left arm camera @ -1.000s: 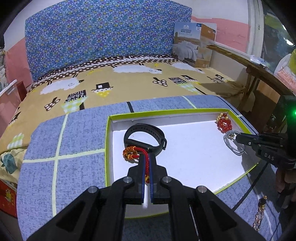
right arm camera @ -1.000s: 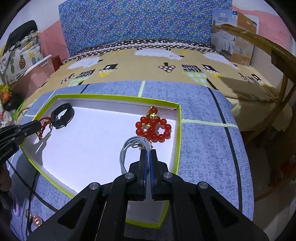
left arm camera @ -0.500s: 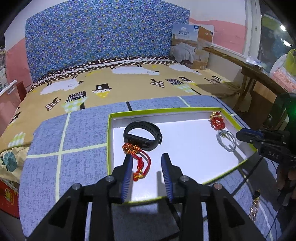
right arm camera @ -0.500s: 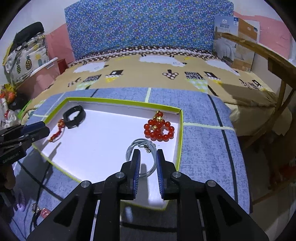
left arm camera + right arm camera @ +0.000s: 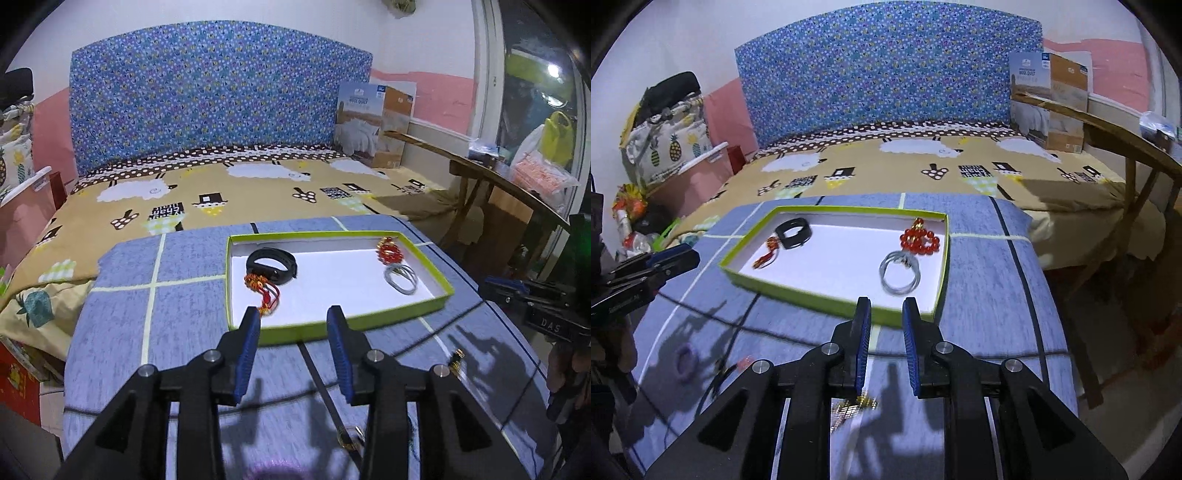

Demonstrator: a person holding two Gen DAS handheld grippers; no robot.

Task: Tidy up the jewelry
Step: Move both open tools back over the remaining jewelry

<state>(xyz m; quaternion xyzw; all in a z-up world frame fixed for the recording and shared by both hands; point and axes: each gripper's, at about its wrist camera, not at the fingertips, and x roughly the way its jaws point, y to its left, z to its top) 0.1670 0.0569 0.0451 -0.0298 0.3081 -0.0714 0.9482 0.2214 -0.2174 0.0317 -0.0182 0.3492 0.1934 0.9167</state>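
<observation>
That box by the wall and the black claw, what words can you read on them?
"WOOL QUILT": on the cardboard box at the far corner of the bed; the smaller print above and below it is too small to read.
"DAS": on the side of the right claw, seen from the left wrist view.
The label on the left claw is too blurred to read.

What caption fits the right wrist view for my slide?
Open right gripper before the green tray holding silver chain, red beads, black band.
</observation>
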